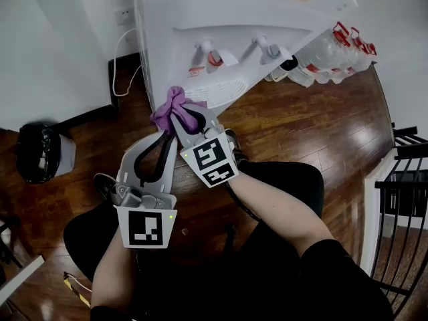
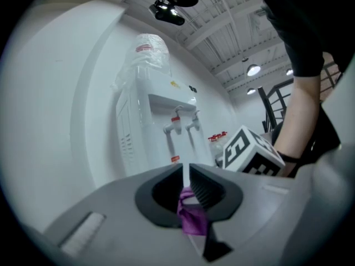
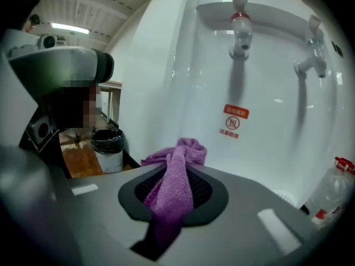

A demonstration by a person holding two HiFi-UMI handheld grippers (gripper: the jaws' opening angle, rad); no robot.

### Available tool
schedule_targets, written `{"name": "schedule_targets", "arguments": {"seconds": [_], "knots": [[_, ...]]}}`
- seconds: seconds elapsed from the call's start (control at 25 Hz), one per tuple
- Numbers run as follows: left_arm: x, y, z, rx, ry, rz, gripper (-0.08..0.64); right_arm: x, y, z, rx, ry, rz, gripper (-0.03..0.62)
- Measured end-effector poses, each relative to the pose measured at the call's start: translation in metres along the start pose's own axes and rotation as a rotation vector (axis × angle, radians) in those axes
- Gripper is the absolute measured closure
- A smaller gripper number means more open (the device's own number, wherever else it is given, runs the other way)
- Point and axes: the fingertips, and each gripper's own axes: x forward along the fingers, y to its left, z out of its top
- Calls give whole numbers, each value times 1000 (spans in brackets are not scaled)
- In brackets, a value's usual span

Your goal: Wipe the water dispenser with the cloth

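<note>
Head view, looking steeply down: the left gripper (image 1: 166, 131) and right gripper (image 1: 187, 120) meet tip to tip, with a bunched purple cloth (image 1: 172, 105) at their fingertips. Just beyond the fingers stands the white water dispenser (image 1: 221, 19), its two taps (image 1: 212, 57) above and past the cloth. Left gripper view: the fingers (image 2: 201, 184) are pressed almost together, and a strip of the cloth (image 2: 192, 218) sits between them, seemingly pinched, though the wide lens makes the contact hard to judge. The dispenser (image 2: 150, 121) rises ahead of the tips. Right gripper view: the fingers are closed on the cloth (image 3: 177, 176), which runs up between them and bulges in a knot past the tips. The dispenser's front panel (image 3: 266, 93) fills the space straight ahead, a red sticker (image 3: 234, 121) above the knot. The cloth is picked up and brought close to the panel. No wiped patch shows, so the wiping itself appears to be wholly ahead.
</note>
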Motion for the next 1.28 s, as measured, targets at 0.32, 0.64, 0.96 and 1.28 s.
{"name": "schedule_targets", "arguments": {"seconds": [0.32,0.64,0.96,1.28], "knots": [[4,-1,4,-1,-14,-8,505,-77,-147,-64,267,38,-329,540],[0,1,-3,14,2,4,505,-64,-175,-130,485,138,-422,540],[-10,12,2,17,-11,23,505,18,-10,-89,342,139,-58,540],[-15,15,4,-9,-13,35,505,14,-25,-102,421,151,-44,540]]}}
